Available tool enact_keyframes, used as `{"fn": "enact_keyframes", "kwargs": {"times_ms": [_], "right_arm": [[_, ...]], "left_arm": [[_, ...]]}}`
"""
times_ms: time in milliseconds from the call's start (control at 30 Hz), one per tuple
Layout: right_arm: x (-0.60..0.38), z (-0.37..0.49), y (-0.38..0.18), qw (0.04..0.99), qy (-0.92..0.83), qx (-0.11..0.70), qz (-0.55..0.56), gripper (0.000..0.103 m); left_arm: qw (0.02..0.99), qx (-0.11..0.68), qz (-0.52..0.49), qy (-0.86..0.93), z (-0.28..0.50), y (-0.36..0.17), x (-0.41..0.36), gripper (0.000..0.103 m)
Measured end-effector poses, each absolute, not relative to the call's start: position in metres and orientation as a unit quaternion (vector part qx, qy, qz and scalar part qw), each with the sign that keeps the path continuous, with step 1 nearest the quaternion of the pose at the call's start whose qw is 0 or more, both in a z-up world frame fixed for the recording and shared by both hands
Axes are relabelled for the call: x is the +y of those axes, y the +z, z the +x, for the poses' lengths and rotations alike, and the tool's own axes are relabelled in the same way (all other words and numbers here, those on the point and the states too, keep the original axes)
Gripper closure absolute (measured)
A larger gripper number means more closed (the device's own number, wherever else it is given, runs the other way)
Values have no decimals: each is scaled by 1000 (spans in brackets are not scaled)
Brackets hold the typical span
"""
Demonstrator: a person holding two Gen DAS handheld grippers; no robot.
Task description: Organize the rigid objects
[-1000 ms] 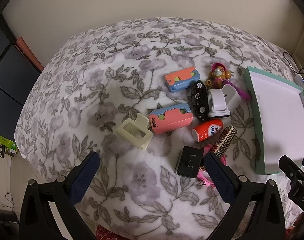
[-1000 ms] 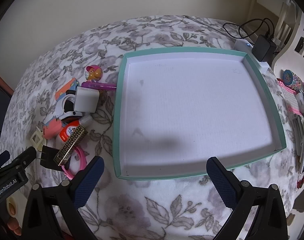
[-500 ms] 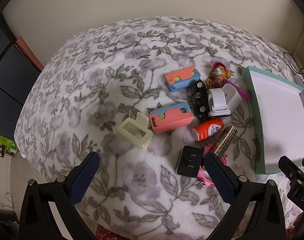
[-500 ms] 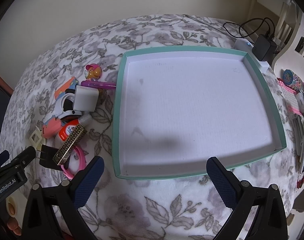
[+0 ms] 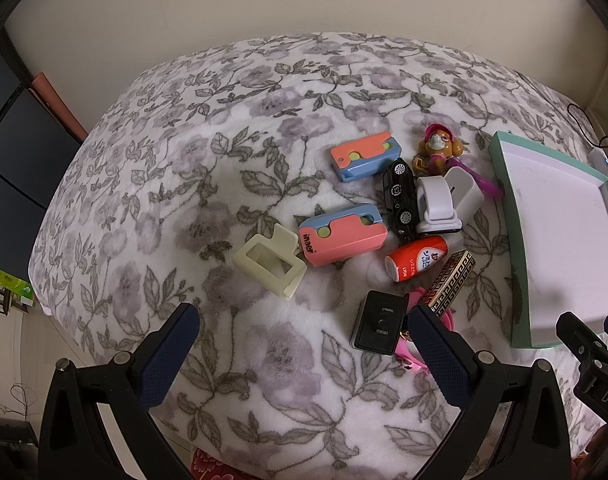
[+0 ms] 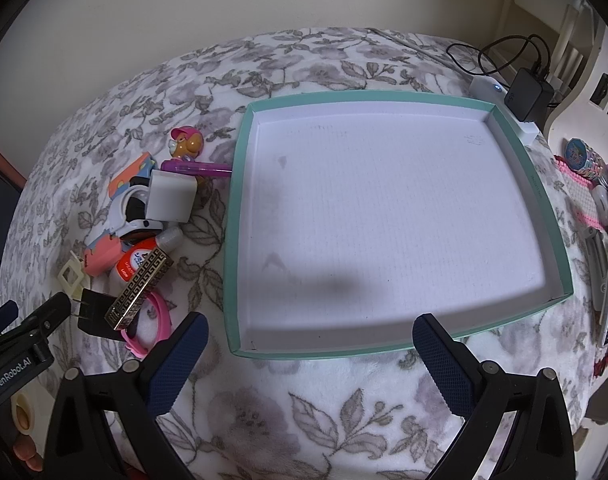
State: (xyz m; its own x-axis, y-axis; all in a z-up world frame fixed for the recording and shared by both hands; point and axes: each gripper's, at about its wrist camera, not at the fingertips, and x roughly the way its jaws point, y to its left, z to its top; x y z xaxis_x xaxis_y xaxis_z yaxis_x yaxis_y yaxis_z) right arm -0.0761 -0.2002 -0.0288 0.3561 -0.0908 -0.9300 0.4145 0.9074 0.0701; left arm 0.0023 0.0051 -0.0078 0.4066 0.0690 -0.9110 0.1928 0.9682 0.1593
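Left gripper [image 5: 304,334]: jaws spread, empty, above the floral blanket [image 5: 191,184]. Pink case [image 5: 342,236] reads "inaer"; red bottle [image 5: 418,258] reads "LION". Pink band [image 5: 414,354] partly hidden. Right gripper [image 6: 310,346]: jaws spread, over the empty teal tray [image 6: 233,216].

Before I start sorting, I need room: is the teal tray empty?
Empty. The teal tray shows only bare white floor and a shadow; every toy lies outside it.

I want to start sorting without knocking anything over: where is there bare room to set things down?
The whole floor of the teal tray is bare. The blanket left of the cream clip is also free. It is crowded between that clip and the tray's left wall, where the toy car, red bottle and patterned box lie touching.
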Motion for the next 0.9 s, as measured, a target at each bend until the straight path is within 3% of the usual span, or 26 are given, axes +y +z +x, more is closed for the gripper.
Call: {"fn": "enact_keyframes", "kwargs": {"times_ms": [900], "right_arm": [[-164,-53,-26,830,-81,528,159,0]], "left_arm": [[812,578,61,-45,12,-20,19,0]]}}
